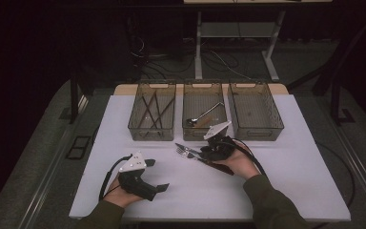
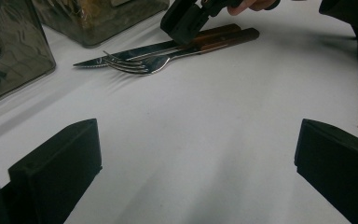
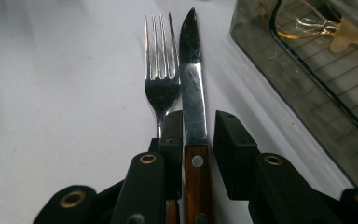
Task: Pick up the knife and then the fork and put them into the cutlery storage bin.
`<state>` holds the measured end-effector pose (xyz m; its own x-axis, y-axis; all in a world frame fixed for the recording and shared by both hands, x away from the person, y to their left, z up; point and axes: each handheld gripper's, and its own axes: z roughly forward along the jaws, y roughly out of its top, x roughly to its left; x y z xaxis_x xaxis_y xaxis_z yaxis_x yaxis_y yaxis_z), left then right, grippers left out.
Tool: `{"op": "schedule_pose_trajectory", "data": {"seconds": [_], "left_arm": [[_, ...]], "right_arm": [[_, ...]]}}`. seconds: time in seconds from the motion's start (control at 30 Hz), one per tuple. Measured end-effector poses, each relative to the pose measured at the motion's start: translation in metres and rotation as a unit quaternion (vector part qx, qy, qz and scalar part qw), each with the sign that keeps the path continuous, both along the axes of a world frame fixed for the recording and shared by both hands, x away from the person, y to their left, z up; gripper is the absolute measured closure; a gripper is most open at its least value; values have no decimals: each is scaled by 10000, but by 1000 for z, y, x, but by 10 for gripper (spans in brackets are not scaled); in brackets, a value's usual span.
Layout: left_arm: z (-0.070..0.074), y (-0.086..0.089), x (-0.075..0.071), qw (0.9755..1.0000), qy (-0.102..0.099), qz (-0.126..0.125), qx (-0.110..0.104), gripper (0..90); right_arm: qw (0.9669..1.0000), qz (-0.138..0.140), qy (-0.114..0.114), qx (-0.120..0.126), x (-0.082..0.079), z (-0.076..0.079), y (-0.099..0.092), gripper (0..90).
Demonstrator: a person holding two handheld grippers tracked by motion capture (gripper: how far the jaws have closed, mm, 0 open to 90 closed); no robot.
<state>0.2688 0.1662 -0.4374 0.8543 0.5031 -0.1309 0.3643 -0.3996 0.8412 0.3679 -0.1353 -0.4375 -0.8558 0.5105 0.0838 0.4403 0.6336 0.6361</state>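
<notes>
Right gripper (image 3: pixel 193 140) straddles the steak knife (image 3: pixel 193 93), jaws narrowed but not yet pinching; blade runs straight ahead along them; fork (image 3: pixel 161 79) lies parallel just left; left gripper (image 1: pixel 159 176) rests open, well apart.

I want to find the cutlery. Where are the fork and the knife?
fork (image 3: pixel 161 88): right gripper view, base of its tines.
knife (image 3: pixel 193 93): right gripper view, middle of the blade.

Knife (image 3: pixel 193 100) handle end cut off by the bottom edge, fork (image 3: pixel 161 81) neck hidden behind a finger, middle bin (image 1: pixel 204 109) contents too small to tell
</notes>
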Motion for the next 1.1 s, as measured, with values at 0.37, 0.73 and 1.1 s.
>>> {"op": "schedule_pose_trajectory", "data": {"seconds": [0.37, 0.73, 1.1], "left_arm": [[0, 0, 0, 10000, 2, -28, 12, 0], [0, -1, 0, 10000, 23, -34, 17, 0], [-1, -3, 0, 10000, 11, -62, 25, 0]], "right_arm": [[9997, 132, -156, -101, 1, -6, 0, 738], [9995, 135, -254, -139, -2, -6, -1, 710], [9993, 143, -353, -37, -4, -9, -3, 767]]}}
